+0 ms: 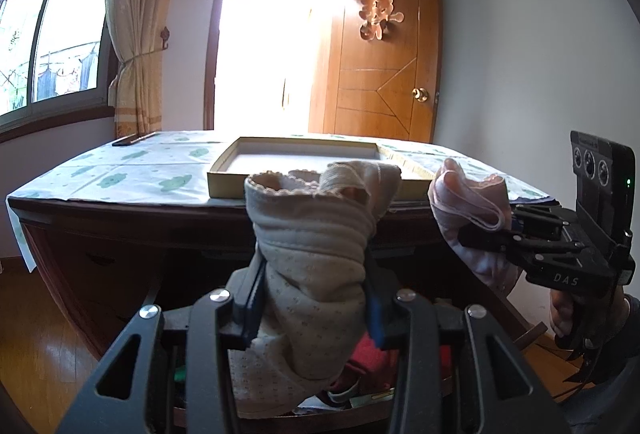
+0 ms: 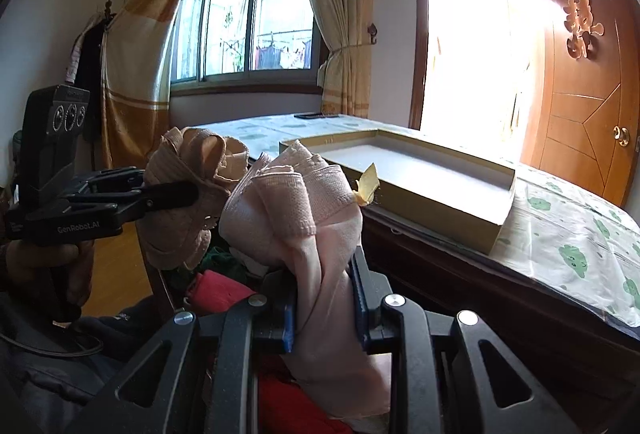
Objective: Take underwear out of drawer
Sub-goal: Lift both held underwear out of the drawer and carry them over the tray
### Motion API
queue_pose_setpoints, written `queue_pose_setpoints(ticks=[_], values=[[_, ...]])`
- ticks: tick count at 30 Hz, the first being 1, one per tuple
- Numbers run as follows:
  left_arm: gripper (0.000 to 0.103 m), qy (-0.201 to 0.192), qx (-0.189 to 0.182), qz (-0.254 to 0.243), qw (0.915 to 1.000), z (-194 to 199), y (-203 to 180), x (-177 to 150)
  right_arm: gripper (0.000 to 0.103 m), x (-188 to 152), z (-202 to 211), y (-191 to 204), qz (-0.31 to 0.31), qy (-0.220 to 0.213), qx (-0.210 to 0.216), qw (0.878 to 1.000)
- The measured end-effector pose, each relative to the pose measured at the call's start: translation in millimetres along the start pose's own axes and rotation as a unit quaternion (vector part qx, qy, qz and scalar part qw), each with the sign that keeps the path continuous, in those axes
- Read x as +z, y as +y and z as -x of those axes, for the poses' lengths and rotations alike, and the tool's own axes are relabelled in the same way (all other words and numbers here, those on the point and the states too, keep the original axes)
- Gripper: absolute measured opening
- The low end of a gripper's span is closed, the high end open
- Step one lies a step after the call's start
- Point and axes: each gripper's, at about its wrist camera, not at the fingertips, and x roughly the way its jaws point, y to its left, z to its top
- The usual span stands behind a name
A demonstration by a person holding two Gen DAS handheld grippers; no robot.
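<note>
Both tongs are clenched: our left gripper (image 1: 312, 298) grasps beige underwear (image 1: 316, 234), our right gripper (image 2: 324, 298) pink underwear (image 2: 304, 218). We hold both just short of the box (image 2: 440, 194) ahead; the right hand looks nearer.

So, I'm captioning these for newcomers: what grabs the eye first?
Two bunched garments held up in front: beige dotted underwear clamped in the left gripper, pale pink underwear in the right gripper. Behind them, a shallow open box sits on the cloth-covered dresser, before a glaring bright doorway.

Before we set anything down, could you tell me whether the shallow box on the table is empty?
Empty: the box shows only its bare pale floor.
</note>
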Motion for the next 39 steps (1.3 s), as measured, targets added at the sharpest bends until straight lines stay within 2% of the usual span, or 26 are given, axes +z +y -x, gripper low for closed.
queue_pose_setpoints(ticks=[15, 22, 39], values=[[0.04, -0.052, 0.013, -0.007, 0.9986, 16.8, -0.5, 3.9, 0.025, 6.6, 22.9, 0.2, -0.026, -0.077, 0.016, 0.997], [0.04, -0.07, 0.02, -0.01, 0.9973, 18.6, -0.3, 10.0, 0.025, 12.7, 22.5, -9.6, -0.046, -0.079, 0.027, 0.995], [0.04, -0.071, 0.006, -0.028, 0.9971, 5.4, -14.1, 28.3, 0.025, 21.2, 20.5, -17.7, -0.066, -0.086, 0.032, 0.994]])
